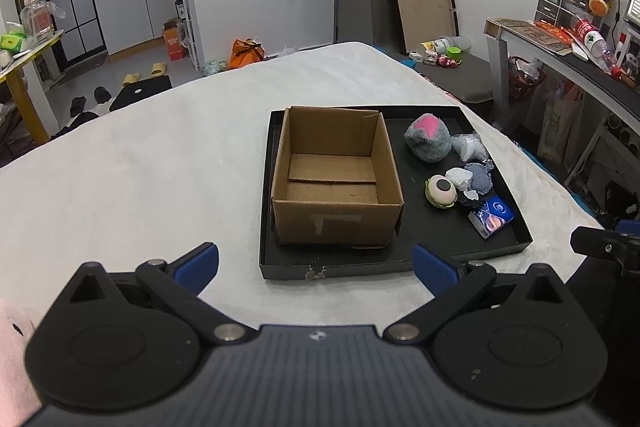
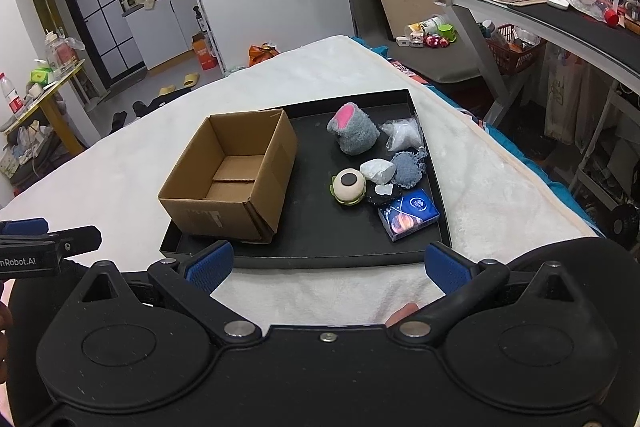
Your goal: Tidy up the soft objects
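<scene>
right claw (image 2: 326,265) jaws wide apart, holding nothing, hovering just short of the tray (image 2: 304,259) | left claw (image 1: 316,269) same deal, spread and empty | soft stuff sits ahead-right: tissue pack (image 2: 408,213) nearest, round plush (image 2: 349,185), grey plush (image 2: 354,133) furthest | box (image 2: 232,179) ahead-left, empty | tip, I'd say: grab the nearest first, pinch mid-body, lift clear of the box wall

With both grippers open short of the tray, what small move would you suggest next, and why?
Probably ease the right gripper forward over the black tray toward the blue tissue pack. It is the nearest soft item on that side, the brown cardboard box is empty, and the left gripper faces the box.
</scene>
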Demonstrator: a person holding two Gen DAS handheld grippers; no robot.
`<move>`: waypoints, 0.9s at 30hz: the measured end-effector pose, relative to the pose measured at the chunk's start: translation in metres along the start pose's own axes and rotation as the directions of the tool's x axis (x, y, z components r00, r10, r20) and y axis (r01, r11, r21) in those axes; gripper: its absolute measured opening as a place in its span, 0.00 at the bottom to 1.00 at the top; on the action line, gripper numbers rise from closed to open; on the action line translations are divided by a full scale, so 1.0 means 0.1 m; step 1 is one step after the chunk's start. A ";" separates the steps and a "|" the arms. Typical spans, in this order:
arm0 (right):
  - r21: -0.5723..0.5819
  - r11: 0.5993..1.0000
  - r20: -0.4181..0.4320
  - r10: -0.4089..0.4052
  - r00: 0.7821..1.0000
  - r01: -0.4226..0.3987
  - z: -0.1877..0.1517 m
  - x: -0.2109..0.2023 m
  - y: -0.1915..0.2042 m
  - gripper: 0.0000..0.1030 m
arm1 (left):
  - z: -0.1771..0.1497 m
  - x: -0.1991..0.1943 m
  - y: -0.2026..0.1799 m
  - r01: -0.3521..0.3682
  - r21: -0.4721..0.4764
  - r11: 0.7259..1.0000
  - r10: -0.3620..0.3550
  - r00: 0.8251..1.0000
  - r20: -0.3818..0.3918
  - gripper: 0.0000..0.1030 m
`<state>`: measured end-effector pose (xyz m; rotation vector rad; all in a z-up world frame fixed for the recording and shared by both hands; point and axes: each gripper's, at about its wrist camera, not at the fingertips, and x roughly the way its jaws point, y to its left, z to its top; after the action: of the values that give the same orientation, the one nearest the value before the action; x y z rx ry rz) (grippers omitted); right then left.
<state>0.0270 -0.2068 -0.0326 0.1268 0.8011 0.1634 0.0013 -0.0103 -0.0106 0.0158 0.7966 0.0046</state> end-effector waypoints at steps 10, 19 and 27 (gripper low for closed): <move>-0.007 1.000 -0.005 0.002 1.000 -0.002 0.01 0.00 0.00 1.00 | 0.00 0.00 0.01 0.004 -0.001 1.000 -0.004 1.000 0.008 1.00; -0.008 1.000 -0.005 0.006 1.000 -0.006 0.02 -0.01 0.00 1.00 | 0.05 0.00 0.00 0.000 -0.007 1.000 0.000 1.000 -0.001 1.00; -0.019 1.000 -0.011 0.003 1.000 -0.003 0.02 0.01 0.03 1.00 | 0.05 0.00 0.02 0.000 -0.002 1.000 0.000 1.000 -0.003 1.00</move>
<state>0.0289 -0.2040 -0.0319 0.1094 0.8104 0.1745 0.0050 -0.0084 -0.0065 0.0143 0.7998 0.0053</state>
